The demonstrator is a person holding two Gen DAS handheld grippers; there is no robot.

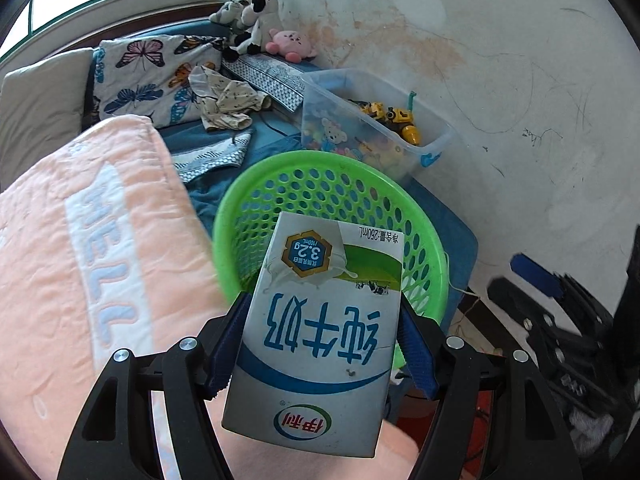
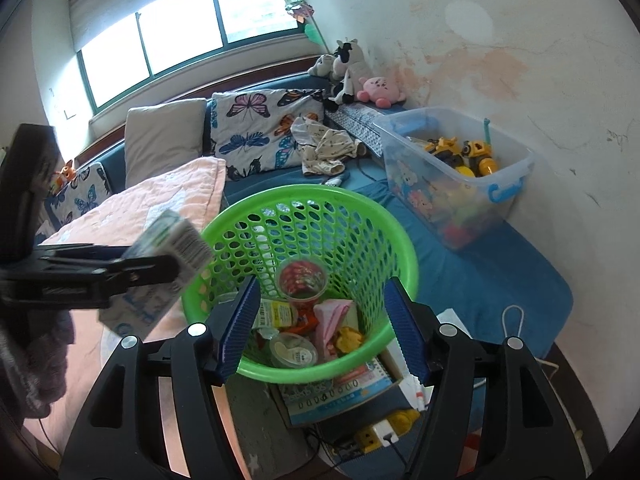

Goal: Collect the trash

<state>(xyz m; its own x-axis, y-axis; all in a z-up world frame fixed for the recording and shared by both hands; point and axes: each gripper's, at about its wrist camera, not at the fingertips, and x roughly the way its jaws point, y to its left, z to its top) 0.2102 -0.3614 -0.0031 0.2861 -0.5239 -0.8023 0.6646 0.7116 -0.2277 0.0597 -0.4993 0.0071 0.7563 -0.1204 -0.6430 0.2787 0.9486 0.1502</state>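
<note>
1. Over on the far left, the peach quilt (image 1: 80, 280) fills the near side of the bed, and no loose trash shows on it in either view.

2. Coming right, the left gripper (image 1: 324, 344) pinches a milk carton (image 1: 320, 332) across its sides, both blue pads flat against the white-and-blue panel, printing upside down to the camera. The right wrist view catches the same carton (image 2: 160, 268), blurred, just beside the basket's left rim and not yet over the opening.

3. Centre stage, the green wastebasket (image 1: 236, 216) stands on the blue bedding just ahead of the carton. From the right wrist view it already holds a fair haul: a red-printed plastic cup (image 2: 302, 280), a clear lidded tub (image 2: 292, 350), pink wrapping (image 2: 334, 316) and yellow scraps (image 2: 348, 338).

4. Framing that basket (image 2: 192, 300), the right gripper (image 2: 320, 328) has its jaws spread wide and holds nothing; the near rim sits between its fingers without touching them, as far as I can tell.

5. Further right, the clear toy bin (image 2: 516, 168) with yellow construction trucks (image 2: 464, 154) sits against the wall, toys and not trash.

6. Verdict: well along, I judge. Several pieces are binned, the carton is in hand, and what remains is carrying it over the rim and letting go. Whether more trash lies out of view, I cannot tell.
</note>
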